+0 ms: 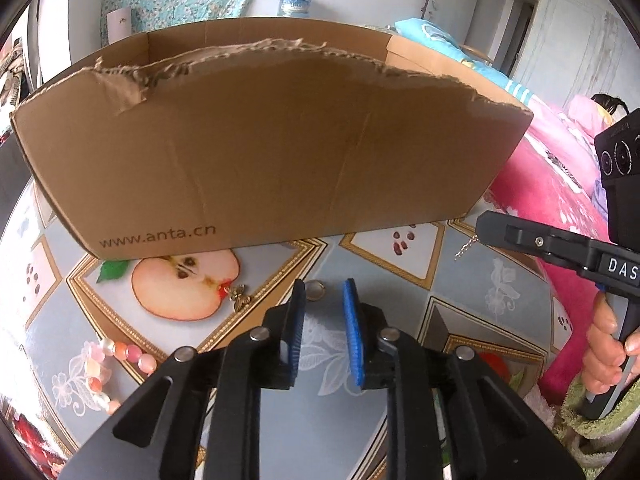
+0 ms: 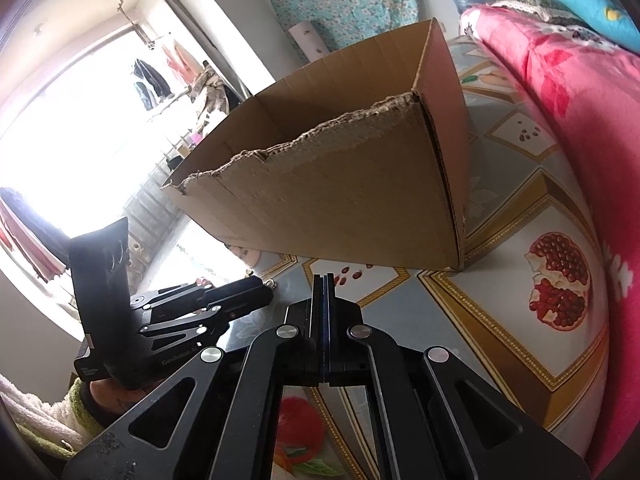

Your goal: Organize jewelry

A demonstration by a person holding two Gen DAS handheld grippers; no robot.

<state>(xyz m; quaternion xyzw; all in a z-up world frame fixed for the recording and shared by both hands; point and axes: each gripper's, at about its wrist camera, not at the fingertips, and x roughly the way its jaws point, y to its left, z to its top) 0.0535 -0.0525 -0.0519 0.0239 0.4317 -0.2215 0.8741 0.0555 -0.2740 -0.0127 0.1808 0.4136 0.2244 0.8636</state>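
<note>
Left tongs (image 1: 325, 300) parted — cardboard box (image 1: 260, 140) interior hidden.

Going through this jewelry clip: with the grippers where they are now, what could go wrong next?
1. The right hand-held gripper is shut on a thin silver chain that dangles loose; it could slip out before clearing the cardboard box wall.
2. That wall's torn top edge might snag the chain.
3. The open left hand-held gripper hovers near a small gold charm and a round piece; closing could knock them aside.
</note>
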